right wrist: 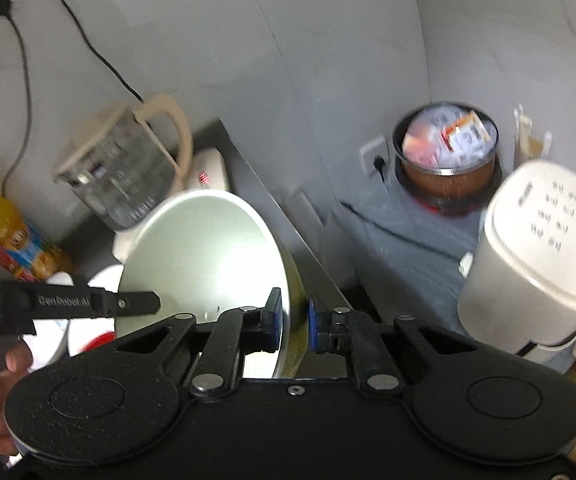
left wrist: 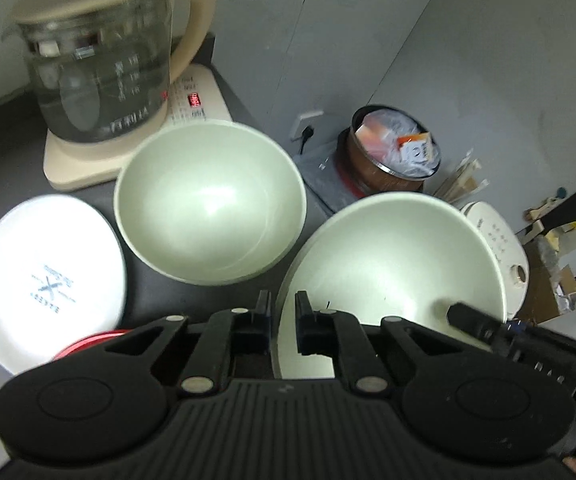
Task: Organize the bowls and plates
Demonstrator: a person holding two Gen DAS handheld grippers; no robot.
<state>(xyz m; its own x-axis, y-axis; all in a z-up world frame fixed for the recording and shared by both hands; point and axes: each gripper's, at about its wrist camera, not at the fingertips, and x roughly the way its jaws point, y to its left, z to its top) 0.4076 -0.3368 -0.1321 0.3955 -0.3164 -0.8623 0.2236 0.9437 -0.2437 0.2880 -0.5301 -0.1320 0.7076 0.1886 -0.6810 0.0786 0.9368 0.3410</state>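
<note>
- Both grippers straddle the rim of one tilted white bowl [left wrist: 392,264]; the left gripper [left wrist: 281,312] stands at the bowl's near-left rim, the right gripper [right wrist: 294,316] at the opposite rim.
- Left gripper: one finger sits outside the wall, one inside; whether the pads press the rim cannot be told.
- Right gripper: blue pads sit on either side of the rim with a gap showing, so it appears not clamped.
- Ahead and slightly left of the left gripper, a second white bowl [left wrist: 209,204] sits upright with its mouth open upward.
- Judgement: nesting calls for carrying the tilted bowl forward-left and levelling its rim.
- Left of the gripper lies a printed white plate [left wrist: 49,280], beside the second bowl.
</note>
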